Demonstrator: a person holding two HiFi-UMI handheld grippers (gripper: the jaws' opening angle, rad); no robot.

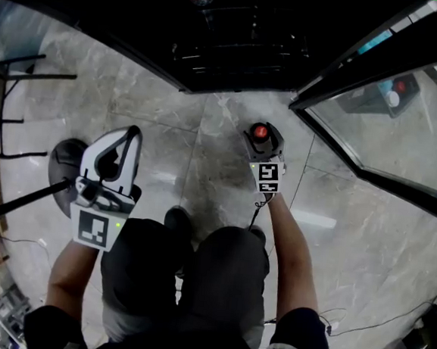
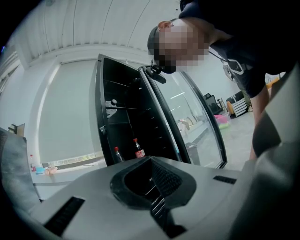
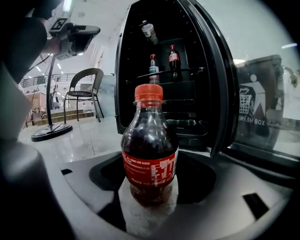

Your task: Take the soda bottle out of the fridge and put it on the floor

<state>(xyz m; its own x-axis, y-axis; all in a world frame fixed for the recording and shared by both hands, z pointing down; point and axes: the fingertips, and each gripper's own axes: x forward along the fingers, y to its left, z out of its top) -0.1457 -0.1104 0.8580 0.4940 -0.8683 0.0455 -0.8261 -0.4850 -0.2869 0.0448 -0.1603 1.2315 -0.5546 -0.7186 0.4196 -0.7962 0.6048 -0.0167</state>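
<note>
A cola soda bottle (image 3: 150,150) with a red cap and red label stands upright between the jaws of my right gripper (image 3: 150,199), which is shut on it. From the head view its red cap (image 1: 261,132) shows just ahead of the right gripper (image 1: 264,142), low over the marble floor (image 1: 204,169) in front of the open black fridge (image 1: 237,50). Whether the bottle's base touches the floor is hidden. My left gripper (image 1: 134,135) hangs at the left, raised and tilted, shut on nothing; its jaws (image 2: 157,204) meet.
The fridge's glass door (image 1: 376,108) swings open to the right. Other bottles (image 3: 174,58) and a can (image 3: 149,33) stay on the fridge shelves. A round stand base (image 1: 66,166) and a chair (image 3: 86,89) are to the left; a trash box (image 3: 262,108) shows behind the door.
</note>
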